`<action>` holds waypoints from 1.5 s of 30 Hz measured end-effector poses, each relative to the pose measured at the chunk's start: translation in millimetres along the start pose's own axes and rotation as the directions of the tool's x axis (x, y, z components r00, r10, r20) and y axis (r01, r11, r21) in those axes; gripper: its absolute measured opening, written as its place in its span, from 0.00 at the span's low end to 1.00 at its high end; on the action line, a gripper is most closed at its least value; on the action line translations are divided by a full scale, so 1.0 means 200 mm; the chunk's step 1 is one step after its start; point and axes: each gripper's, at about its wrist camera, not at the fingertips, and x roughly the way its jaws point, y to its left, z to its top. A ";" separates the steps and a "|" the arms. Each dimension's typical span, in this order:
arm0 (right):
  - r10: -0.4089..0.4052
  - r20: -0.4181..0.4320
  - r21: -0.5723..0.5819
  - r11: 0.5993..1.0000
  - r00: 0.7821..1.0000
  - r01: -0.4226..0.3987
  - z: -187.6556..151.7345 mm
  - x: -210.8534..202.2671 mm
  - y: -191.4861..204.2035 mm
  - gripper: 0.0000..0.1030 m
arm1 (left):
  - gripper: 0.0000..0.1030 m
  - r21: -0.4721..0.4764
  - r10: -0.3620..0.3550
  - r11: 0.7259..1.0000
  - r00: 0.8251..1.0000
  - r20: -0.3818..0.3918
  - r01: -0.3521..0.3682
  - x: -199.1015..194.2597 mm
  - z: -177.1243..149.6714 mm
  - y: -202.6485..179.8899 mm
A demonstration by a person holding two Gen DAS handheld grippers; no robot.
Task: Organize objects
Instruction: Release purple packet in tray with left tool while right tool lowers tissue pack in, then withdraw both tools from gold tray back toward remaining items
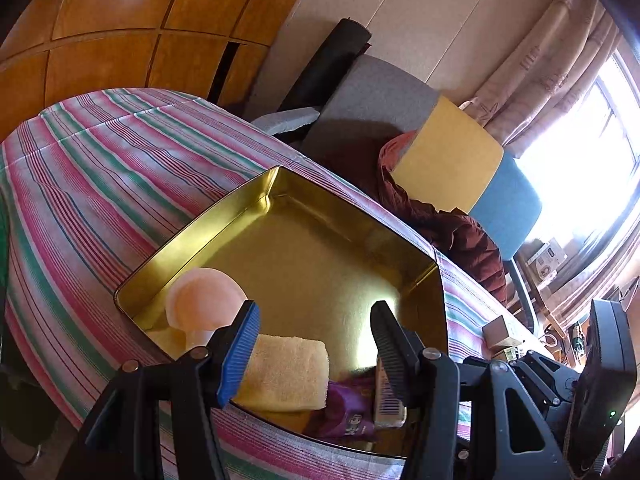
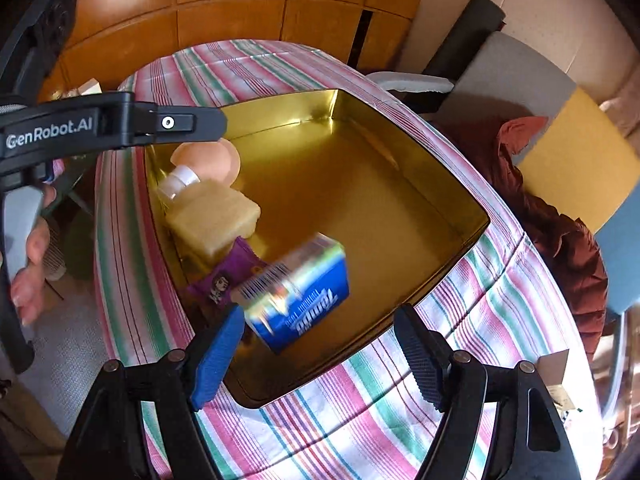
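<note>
A gold metal tin [image 1: 224,208] [image 2: 460,200] sits on a striped tablecloth. In it lie a peach round lid [image 1: 208,296] [image 2: 216,160], a small bottle with a white cap [image 2: 180,182], a yellow sponge [image 1: 284,372] [image 2: 216,220] and a purple packet [image 1: 352,412] [image 2: 228,272]. A blue tissue pack [image 2: 300,292] is blurred, tilted in mid-air over the tin's near part, free of both jaws; its barcode end shows in the left wrist view [image 1: 386,400]. My right gripper [image 2: 320,348] is open just above it. My left gripper [image 1: 316,344] is open over the tin's near corner.
The striped table [image 1: 100,168] [image 2: 360,420] has a small cardboard box [image 1: 500,332] [image 2: 556,372] near its right edge. A grey chair [image 1: 372,100] with a dark red jacket [image 1: 460,232], a yellow board [image 1: 448,156] and a blue cushion stands behind. Wooden cabinets lie beyond.
</note>
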 end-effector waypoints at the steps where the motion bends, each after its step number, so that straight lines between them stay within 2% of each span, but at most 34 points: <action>1: 0.002 0.006 0.024 1.000 1.000 -0.002 -0.01 -0.01 -0.01 0.77 | 0.56 -0.001 0.001 1.000 1.000 0.002 -0.001 0.00 0.00 0.00; 8: -0.011 0.066 0.205 0.979 0.998 -0.003 -0.07 -0.05 -0.05 0.85 | 0.56 0.001 0.005 1.000 1.000 -0.011 -0.005 0.02 -0.02 -0.01; 11: -0.078 0.051 0.208 0.976 0.996 0.066 -0.02 -0.03 -0.02 0.89 | 0.56 -0.004 0.011 1.000 1.000 -0.002 -0.011 0.01 -0.03 -0.01; 14: -0.099 0.008 0.177 0.980 0.995 0.096 0.04 0.05 0.02 0.89 | 0.56 -0.009 0.016 1.000 1.000 -0.003 -0.016 0.01 -0.02 0.00; 16: -0.173 -0.031 0.131 0.976 0.984 0.176 0.07 0.11 0.03 0.90 | 0.56 -0.017 0.016 1.000 1.000 0.000 -0.016 0.00 -0.01 0.01; 18: -0.294 -0.077 0.107 0.948 0.953 0.301 0.07 0.16 0.02 0.90 | 0.56 -0.023 0.017 1.000 1.000 0.002 -0.017 0.00 -0.01 0.02; 19: -0.317 -0.088 0.114 0.939 0.944 0.325 0.07 0.17 0.01 0.89 | 0.56 -0.025 0.017 1.000 1.000 0.002 -0.017 0.00 -0.01 0.02; 20: -0.306 -0.086 0.142 0.938 0.948 0.316 0.07 0.16 -0.01 0.89 | 0.56 -0.026 0.015 1.000 1.000 0.002 -0.015 0.00 0.00 0.02; 23: -0.191 0.007 0.285 0.941 0.982 0.181 0.01 0.04 -0.07 0.89 | 0.56 -0.023 0.014 1.000 1.000 -0.002 -0.014 0.01 -0.01 0.02; 27: -0.177 0.076 0.396 0.909 0.981 0.133 -0.09 -0.09 -0.14 0.91 | 0.56 -0.011 0.011 1.000 1.000 -0.023 -0.011 0.03 -0.03 0.00; 31: -0.141 0.061 0.480 0.872 0.988 0.095 -0.21 -0.13 -0.19 0.92 | 0.56 0.008 -0.009 1.000 0.999 -0.052 0.009 0.05 -0.06 -0.03; 33: -0.136 0.043 0.511 0.854 0.990 0.095 -0.27 -0.14 -0.22 0.92 | 0.56 0.022 -0.023 0.999 0.998 -0.066 0.025 0.06 -0.08 -0.05; 40: -0.155 -0.008 0.545 0.828 0.988 0.134 -0.51 -0.20 -0.28 0.92 | 0.56 0.100 -0.070 0.992 0.993 -0.092 0.079 0.05 -0.15 -0.18; 45: -0.180 -0.050 0.597 0.783 0.982 0.174 -0.69 -0.26 -0.41 0.92 | 0.56 0.166 -0.113 0.977 0.987 -0.111 0.130 0.04 -0.19 -0.27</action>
